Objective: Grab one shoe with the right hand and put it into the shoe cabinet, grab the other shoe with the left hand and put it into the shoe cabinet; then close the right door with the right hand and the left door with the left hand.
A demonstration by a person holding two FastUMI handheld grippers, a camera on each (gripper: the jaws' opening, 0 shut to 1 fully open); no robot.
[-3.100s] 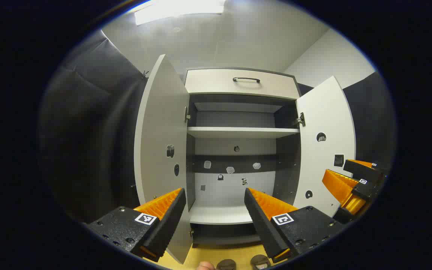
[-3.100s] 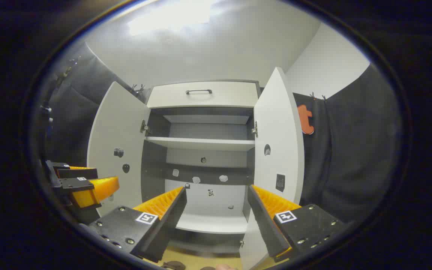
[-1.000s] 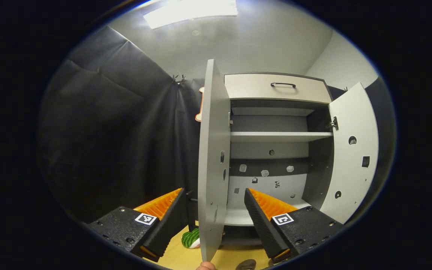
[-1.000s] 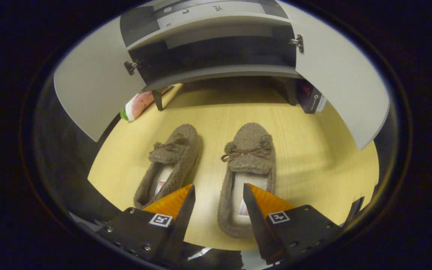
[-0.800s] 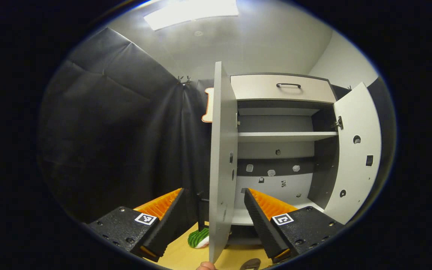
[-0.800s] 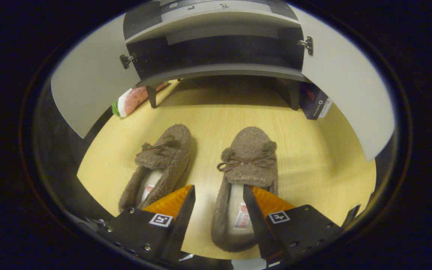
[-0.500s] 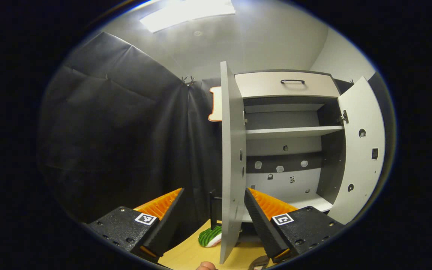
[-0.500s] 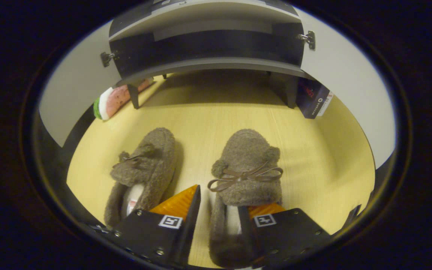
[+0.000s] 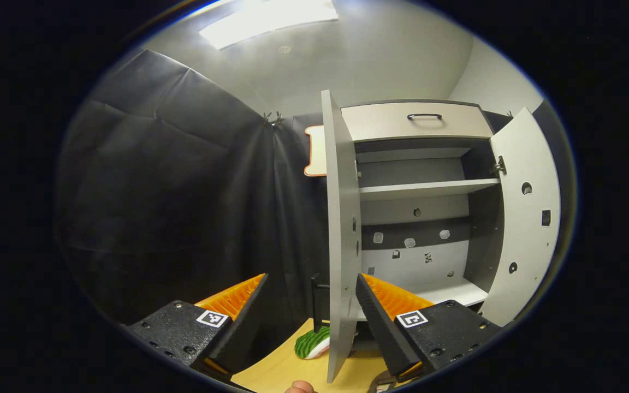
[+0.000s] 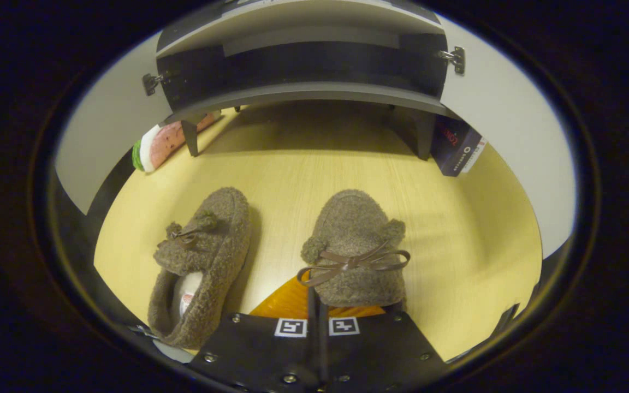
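Two brown fuzzy slippers with bows lie toe-first toward the shoe cabinet on the yellow floor. In the right gripper view, my right gripper is shut on the inner side wall of the right slipper, at its opening. The left slipper lies free beside it. In the left gripper view, my left gripper is held up, open, with nothing in it, facing the edge of the open left door. The right door also stands open. The cabinet shelves are bare.
A watermelon-patterned toy lies by the cabinet's left leg, and a dark box stands by its right leg. A drawer with a dark handle tops the cabinet. A fingertip shows at the bottom edge.
My right gripper dropped onto the right slipper and went from open to shut on its side wall. My left gripper drifted slightly, staying open.
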